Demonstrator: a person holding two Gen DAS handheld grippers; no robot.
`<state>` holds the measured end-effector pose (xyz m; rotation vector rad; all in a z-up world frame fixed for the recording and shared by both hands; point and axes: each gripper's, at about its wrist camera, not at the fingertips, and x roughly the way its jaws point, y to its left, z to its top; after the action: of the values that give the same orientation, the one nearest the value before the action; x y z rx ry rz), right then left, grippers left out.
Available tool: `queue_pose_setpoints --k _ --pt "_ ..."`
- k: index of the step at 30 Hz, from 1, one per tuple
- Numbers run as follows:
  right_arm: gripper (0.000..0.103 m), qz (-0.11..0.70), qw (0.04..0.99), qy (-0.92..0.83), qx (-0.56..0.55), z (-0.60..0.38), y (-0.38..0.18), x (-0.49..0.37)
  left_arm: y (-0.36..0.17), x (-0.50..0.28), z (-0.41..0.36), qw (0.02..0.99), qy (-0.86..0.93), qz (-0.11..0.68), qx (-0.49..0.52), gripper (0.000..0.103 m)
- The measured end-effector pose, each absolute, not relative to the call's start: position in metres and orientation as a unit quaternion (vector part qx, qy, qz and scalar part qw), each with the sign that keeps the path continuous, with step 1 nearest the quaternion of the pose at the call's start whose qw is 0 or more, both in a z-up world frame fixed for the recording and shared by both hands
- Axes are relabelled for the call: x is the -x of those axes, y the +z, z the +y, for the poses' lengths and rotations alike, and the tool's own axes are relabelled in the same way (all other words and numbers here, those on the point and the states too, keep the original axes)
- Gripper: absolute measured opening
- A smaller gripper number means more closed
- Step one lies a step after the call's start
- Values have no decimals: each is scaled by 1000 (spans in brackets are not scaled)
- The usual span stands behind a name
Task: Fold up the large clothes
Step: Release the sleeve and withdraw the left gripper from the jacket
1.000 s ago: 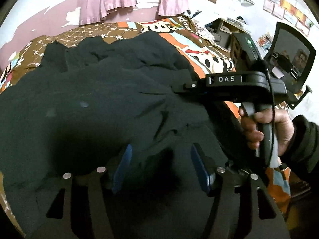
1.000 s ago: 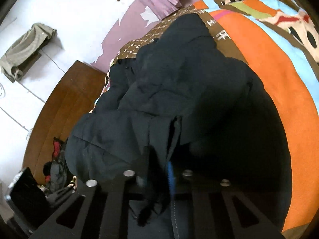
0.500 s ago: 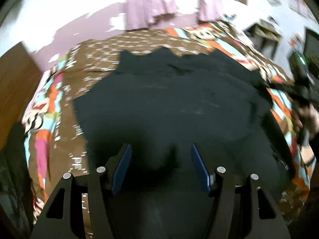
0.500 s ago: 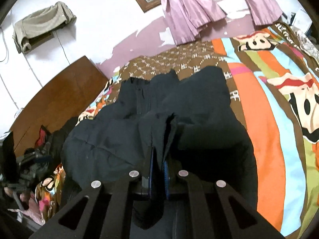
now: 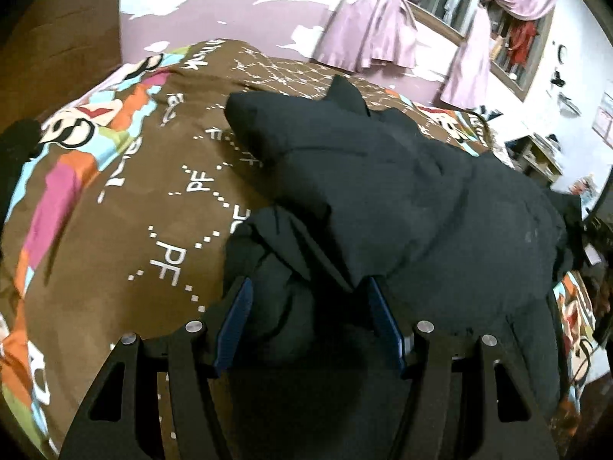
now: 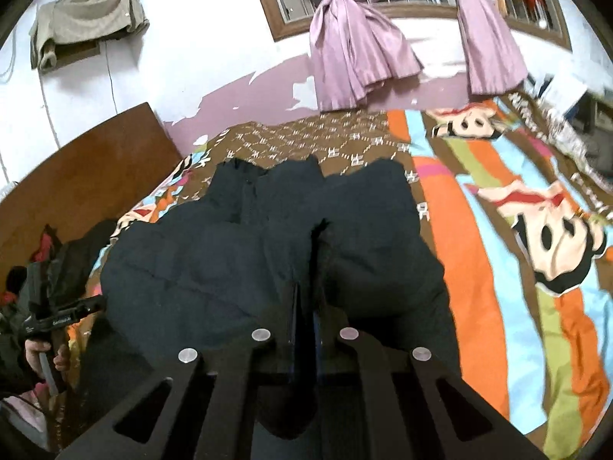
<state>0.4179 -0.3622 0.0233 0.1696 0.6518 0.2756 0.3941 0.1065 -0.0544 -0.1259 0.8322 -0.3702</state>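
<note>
Right gripper [image 6: 305, 314]: jaws nearly closed, pinching a fold of the black jacket [image 6: 268, 253]. Left gripper [image 5: 308, 316]: jaws about half open, a bunched jacket edge lying between the blue pads [image 5: 235, 318], contact not determinable. The jacket lies heaped on the patterned bedspread [image 5: 115, 230]. Bare bedspread lies from 9 to 11 o'clock of the left gripper and at 3 o'clock of the right. A second ago the left view was filled with black cloth; bedspread now shows.
</note>
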Motion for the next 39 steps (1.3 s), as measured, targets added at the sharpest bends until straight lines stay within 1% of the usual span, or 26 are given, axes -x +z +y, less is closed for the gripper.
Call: queue_pose_setpoints --k 6,8,14,15,16,17,18,20,22,26,28,30,33,35,36,37,38,39 --pt "6 290 949 96 -82 -371 42 -432 -49 -391 115 900 -183 395 36 56" --pt "6 283 950 82 -105 -384 46 -442 -50 -391 117 901 -175 395 29 56" --pt "6 310 940 68 -128 -403 31 -464 -64 -413 101 899 -160 407 -24 55" --pt "6 314 938 68 -128 -404 28 -464 -65 -418 95 898 -156 411 -33 52" --pt "6 322 936 65 -129 -404 22 -466 -67 -421 95 901 -149 406 -36 23" --pt "6 325 934 65 -133 -405 17 -468 -68 -422 95 901 -145 408 -35 19" --pt "6 329 932 64 -138 -405 13 -469 -68 -422 97 902 -141 407 -31 17" --pt "6 334 929 62 -145 -405 7 -470 -65 -414 99 910 -140 390 -24 7" --pt "6 338 927 62 -150 -405 4 -471 -55 -402 102 921 -130 366 -14 4" --pt "6 337 929 68 -138 -399 5 -467 -40 -377 118 924 -109 358 75 3" --pt "6 346 928 68 -121 -395 1 -468 -44 -371 118 919 -102 372 83 3" --pt "6 364 925 60 -92 -391 -11 -476 -61 -371 119 912 -108 391 68 3" --pt "7 389 919 44 -41 -382 -39 -487 -69 -377 126 903 -141 396 86 4" --pt "8 382 922 46 -43 -383 -44 -486 -65 -380 131 900 -156 394 97 7" --pt "11 381 922 48 -46 -383 -43 -486 -63 -381 135 898 -162 396 103 9" --pt "11 378 923 49 -50 -384 -41 -484 -62 -381 138 897 -164 397 107 13" --pt "17 377 923 51 -53 -386 -40 -482 -62 -381 141 896 -165 397 110 17" --pt "27 374 924 57 -62 -386 -37 -480 -60 -382 146 896 -166 394 118 29"
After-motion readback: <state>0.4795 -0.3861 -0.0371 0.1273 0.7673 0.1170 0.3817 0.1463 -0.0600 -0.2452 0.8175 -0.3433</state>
